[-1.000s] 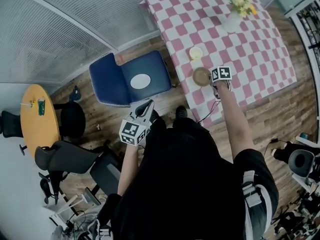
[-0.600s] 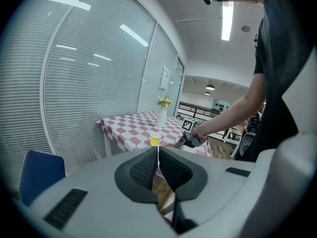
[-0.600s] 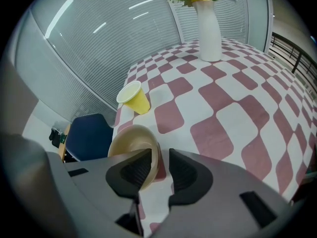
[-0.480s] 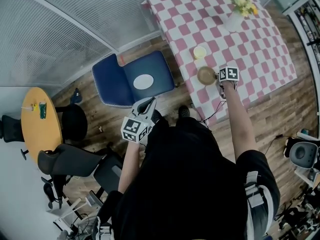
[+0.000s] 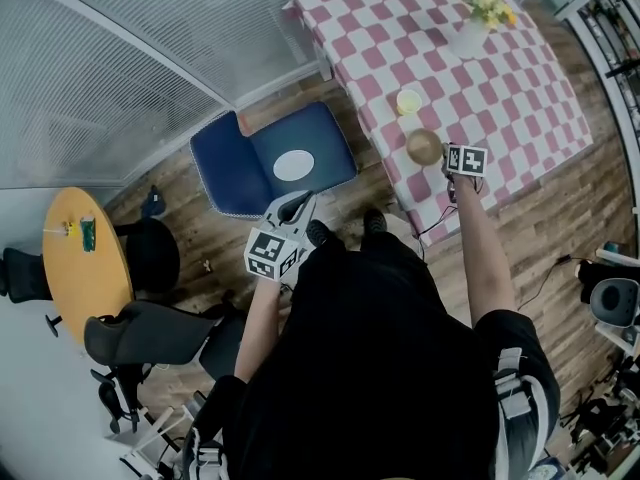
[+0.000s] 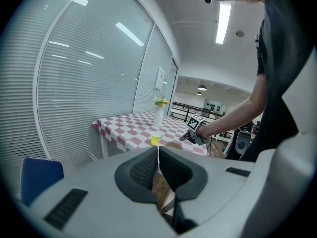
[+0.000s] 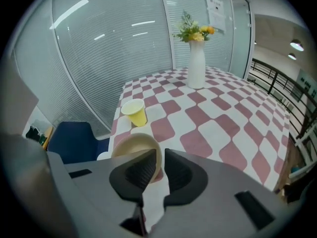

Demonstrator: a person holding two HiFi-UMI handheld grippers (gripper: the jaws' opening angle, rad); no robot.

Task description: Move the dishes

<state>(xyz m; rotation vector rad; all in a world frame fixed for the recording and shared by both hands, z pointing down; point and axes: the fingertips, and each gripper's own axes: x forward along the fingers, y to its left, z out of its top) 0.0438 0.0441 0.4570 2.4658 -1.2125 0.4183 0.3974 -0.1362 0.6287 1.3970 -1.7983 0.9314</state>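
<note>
The bowl (image 5: 424, 146) is at the worktop (image 5: 500, 98) edge that faces the blue chair (image 5: 230, 163), toward the near corner. A yellow cup (image 5: 408, 101) stands near it along the same edge, and open checked cloth stretches away to a white vase (image 5: 468, 38) well apart. The bowl is tan, round and shallow. The right claw (image 7: 161, 157) has just been closing and grips the bowl's rim between its jaws. The left claw (image 6: 157, 155) hangs over the wooden floor (image 5: 560, 208) beside the chair, jaws together, empty. A white plate (image 5: 293, 165) lies on the chair seat, and blinds (image 5: 120, 68) line the wall.
</note>
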